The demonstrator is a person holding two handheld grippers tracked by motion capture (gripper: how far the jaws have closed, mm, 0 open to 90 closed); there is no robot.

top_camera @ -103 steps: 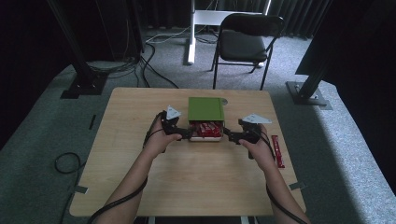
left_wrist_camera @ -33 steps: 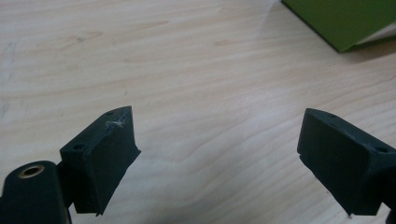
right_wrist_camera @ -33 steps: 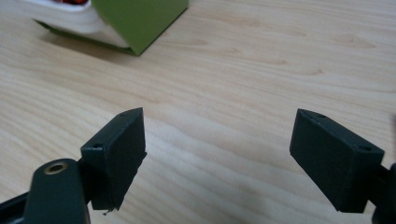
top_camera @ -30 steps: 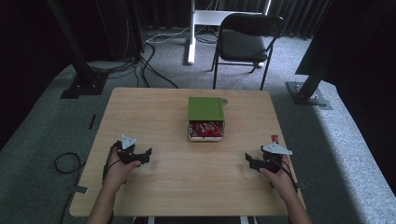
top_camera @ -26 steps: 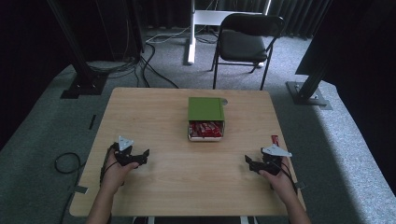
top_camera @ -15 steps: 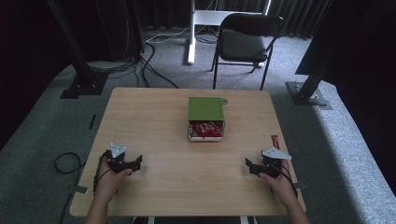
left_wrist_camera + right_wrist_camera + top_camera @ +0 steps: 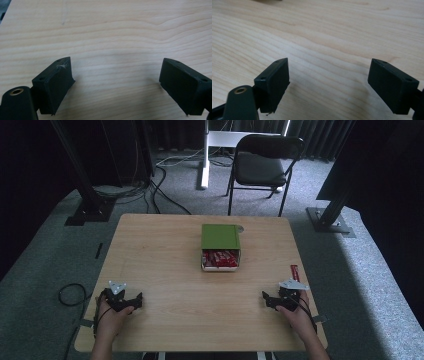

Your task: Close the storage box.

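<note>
**2 open grippers rest at the near table corners**

The left gripper (image 7: 134,301) and right gripper (image 7: 267,299) each spread their 2 blocky black jaws wide over bare, pale-grained wood, gripping nothing. The box (image 7: 220,246), with its flat matte-green lid and glossy red packets at its open near end, sits at the table (image 7: 165,250) centre, well apart from both. No writing is legible.

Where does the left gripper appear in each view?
High view: left gripper at the lower left, near the table's front edge.
Left gripper view: its two black jaws rise from the bottom, open and empty.
Right gripper view: cannot place it.
Shared landmark: the wooden table.
</note>
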